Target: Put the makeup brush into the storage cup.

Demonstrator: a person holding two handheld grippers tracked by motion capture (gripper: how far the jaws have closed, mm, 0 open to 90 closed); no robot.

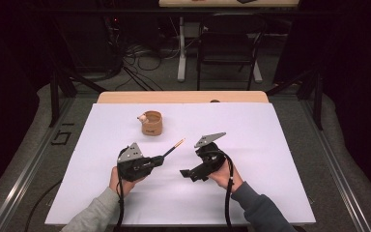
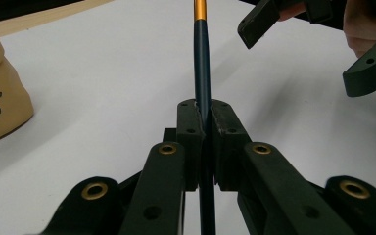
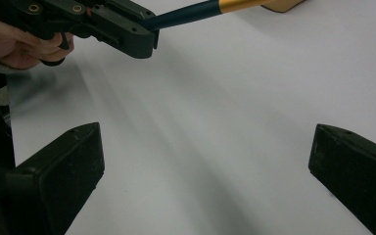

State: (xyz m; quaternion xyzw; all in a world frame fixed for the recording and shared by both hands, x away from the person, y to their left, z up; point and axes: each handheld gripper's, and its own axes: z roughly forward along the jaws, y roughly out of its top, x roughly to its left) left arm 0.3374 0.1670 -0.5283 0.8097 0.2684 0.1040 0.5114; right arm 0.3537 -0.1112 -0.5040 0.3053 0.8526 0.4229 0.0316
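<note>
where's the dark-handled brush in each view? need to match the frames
High view: brush just left of centre, sticking up-right from the left gripper toward the tan pouch.
Left gripper view: centre, handle clamped between the shut jaws, running straight up to the gold band at the top edge.
Right gripper view: top edge, slanting right out of the left gripper.
Shared landmark: the gold band on the handle.

— What colour is the brush handle (image 2: 201,58)?
— Dark teal, with a gold-orange band — the same in the right gripper view.
— And the pouch (image 1: 151,123)?
— Tan, with dark lettering. The table (image 1: 251,145) is white, both grippers black.
</note>
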